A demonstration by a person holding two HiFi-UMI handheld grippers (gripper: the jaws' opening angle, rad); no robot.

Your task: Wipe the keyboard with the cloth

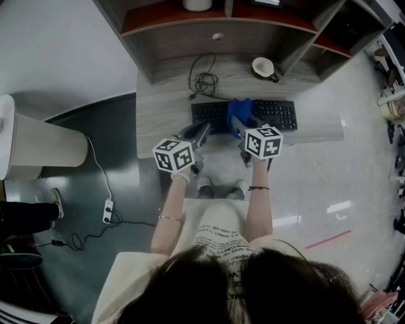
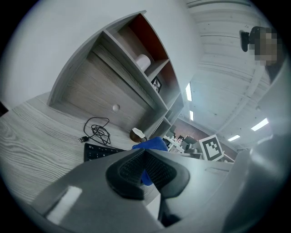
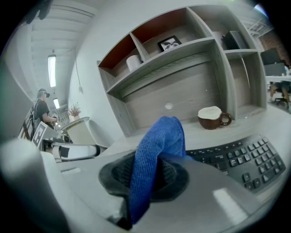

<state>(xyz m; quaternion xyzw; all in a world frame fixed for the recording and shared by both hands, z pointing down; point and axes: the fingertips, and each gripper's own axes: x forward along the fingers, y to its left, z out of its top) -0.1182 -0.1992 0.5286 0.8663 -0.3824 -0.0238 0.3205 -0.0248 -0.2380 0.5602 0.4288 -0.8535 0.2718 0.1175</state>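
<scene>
Head view puts both claws nearest, at the front edge of the grey wood-grain table (image 1: 158, 120). The left claw (image 1: 204, 131) is at the left front corner of the black keyboard (image 1: 281, 115). In the left gripper view its ribbed black pads (image 2: 129, 170) meet at the tips with nothing pinched between them. The right claw (image 1: 245, 130) is clamped on the blue cloth (image 1: 239, 112), which bunches up out of the jaws over the middle of the keyboard and hides the keys there. Whether the cloth touches the keys cannot be told. The keys to the right of it lie bare.

Behind the keyboard's left end lies a coiled black cable (image 1: 202, 82) with one plug end loose on the table. Behind its right half stands a brown cup (image 1: 263, 67), white inside. Farther back rises the shelf unit (image 1: 221, 38), with a white roll (image 1: 197, 4) and a small framed picture (image 3: 169, 43) in its upper compartments. Down on the floor, left of the keyboard and off the table, a white power strip (image 1: 108, 211) lies with its cord.

Each claw's cube bears black-and-white square markers. The print on the person's shirt and the key legends are too small to read.
</scene>
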